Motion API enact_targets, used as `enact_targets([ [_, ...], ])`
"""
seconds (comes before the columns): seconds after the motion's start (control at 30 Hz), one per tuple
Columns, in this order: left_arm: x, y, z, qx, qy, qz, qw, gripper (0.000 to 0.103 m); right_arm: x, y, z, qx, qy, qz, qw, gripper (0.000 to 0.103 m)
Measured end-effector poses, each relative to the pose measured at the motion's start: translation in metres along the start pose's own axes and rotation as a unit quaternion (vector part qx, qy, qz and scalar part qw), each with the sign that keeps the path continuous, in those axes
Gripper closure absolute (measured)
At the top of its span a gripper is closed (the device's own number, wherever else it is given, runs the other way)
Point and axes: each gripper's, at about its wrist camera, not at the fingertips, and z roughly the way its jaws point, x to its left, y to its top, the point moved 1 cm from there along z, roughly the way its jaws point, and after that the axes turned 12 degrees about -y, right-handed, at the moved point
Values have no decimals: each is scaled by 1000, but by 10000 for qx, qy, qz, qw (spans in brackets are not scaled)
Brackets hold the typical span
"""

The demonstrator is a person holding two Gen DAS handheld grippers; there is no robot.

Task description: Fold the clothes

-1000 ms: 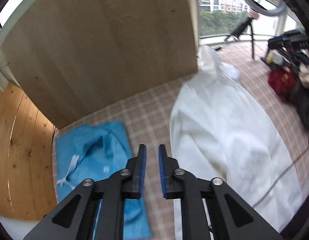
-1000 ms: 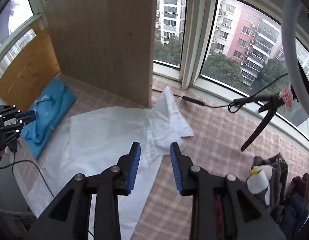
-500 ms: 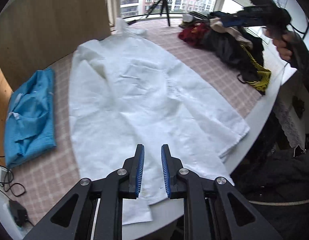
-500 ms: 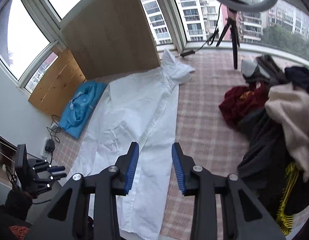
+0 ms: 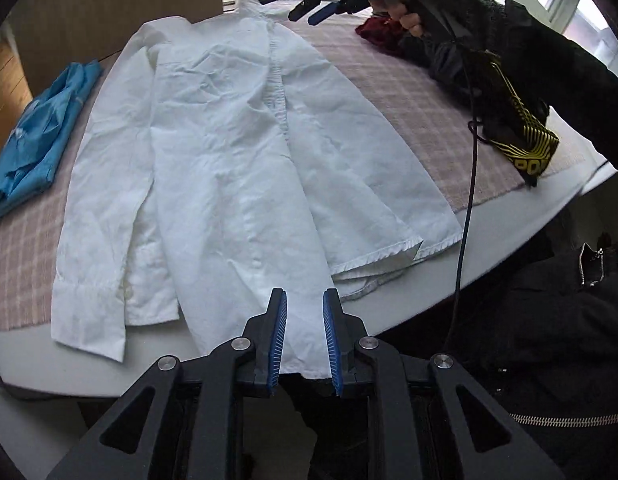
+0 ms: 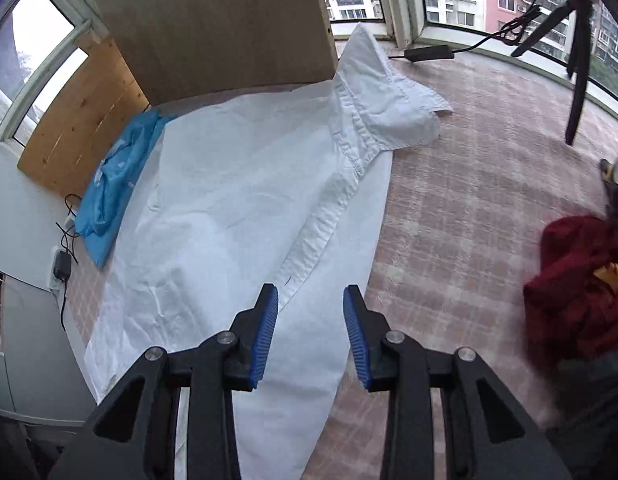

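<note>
Left wrist view shows the white shirt [image 5: 245, 168] lying flat on the checked cloth [image 5: 421, 104] of the table [image 5: 505, 240], collar far, hem near. The left gripper [image 5: 303, 336] hangs over the near hem. Its fingers are a little apart and opening, holding nothing. The right gripper [image 6: 311, 334] hangs over the shirt's button strip, fingers part open, empty too. A blue garment [image 5: 33, 136] lies folded at the left. A pile of dark clothes [image 5: 485, 80] sits at the right. The fold has probably not started. Next, each gripper needs to go down and pinch an edge.
</note>
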Motion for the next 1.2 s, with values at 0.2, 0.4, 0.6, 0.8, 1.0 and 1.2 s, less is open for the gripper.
enact_targets([
  [0.2,-15,-3,22,103,326,-475,9983,75,-23,43,43,249,-113,264,9993,69],
  [0.4,-15,5,31,190,413,-577,9973,75,-14,55,63,676,169,184,9974,70],
  [0.6,-17,7,34,310,471,-625,9964,73,-2,53,65,735,74,-31,9973,72],
  [0.8,-10,10,33,265,472,-715,9960,73,-3,51,66,792,221,-7,9966,72],
  [1.0,-11,10,33,287,538,-671,9959,71,-8,46,68,797,435,100,9958,72],
  [1.2,-15,7,44,394,557,-699,9952,66,4,48,68,595,215,-123,9979,72],
])
